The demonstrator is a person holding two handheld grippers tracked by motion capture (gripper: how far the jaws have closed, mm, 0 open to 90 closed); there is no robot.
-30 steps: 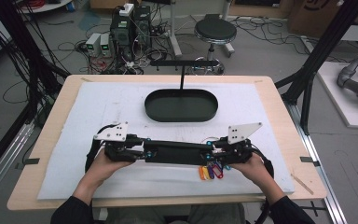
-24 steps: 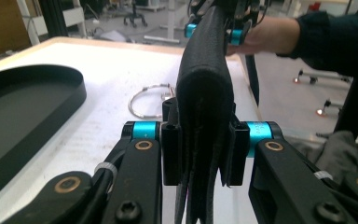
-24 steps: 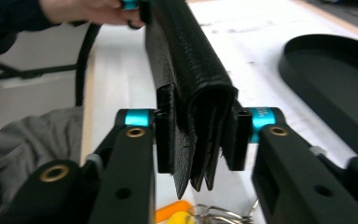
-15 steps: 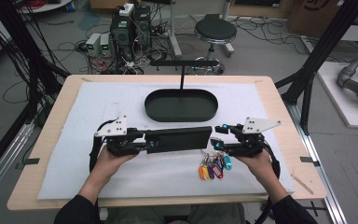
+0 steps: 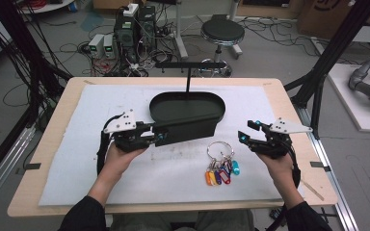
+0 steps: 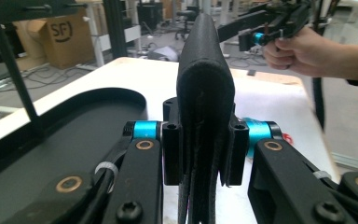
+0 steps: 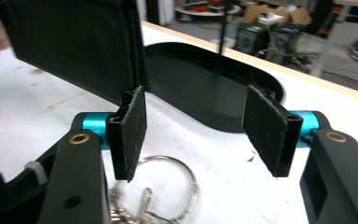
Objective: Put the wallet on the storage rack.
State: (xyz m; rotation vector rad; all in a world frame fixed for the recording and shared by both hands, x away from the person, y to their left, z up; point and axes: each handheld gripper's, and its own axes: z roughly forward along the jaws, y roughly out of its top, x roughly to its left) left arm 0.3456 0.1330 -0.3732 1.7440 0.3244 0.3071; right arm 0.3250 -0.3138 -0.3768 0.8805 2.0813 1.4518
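Leftmost in the high view, the left gripper (image 5: 156,136) is clenched on one end of a flat black fabric-covered rectangular pouch (image 5: 188,130), which it holds edge-up above the white foam mat (image 5: 77,163) that covers the pale wooden table (image 5: 48,139). Seen from the left gripper view, the pouch (image 6: 205,93) rises straight between the two black jaws, its textured sides pressed by the pads on both flanks. Behind the pouch lies a shallow black oval tray (image 5: 185,103) with a thin black upright post and crossbar at its far rim; the pouch's far edge overlaps the tray's near rim in the high view, though whether the two touch cannot be told.

Further right — on the mat, in front of the pouch's free end — lies a large metal key ring with a cluster of coloured plastic tags (image 5: 220,163), orange, yellow, red, purple and blue among them. At the far right, the right gripper (image 5: 250,135) is released: its jaws have just been opening, and nothing lies between them. From the right gripper view, the felt-faced pads (image 7: 133,130) stand wide apart, with the pouch (image 7: 74,46) up at the left, clear of them, the tray (image 7: 214,88) beyond, and the key ring (image 7: 172,186) on the mat below.
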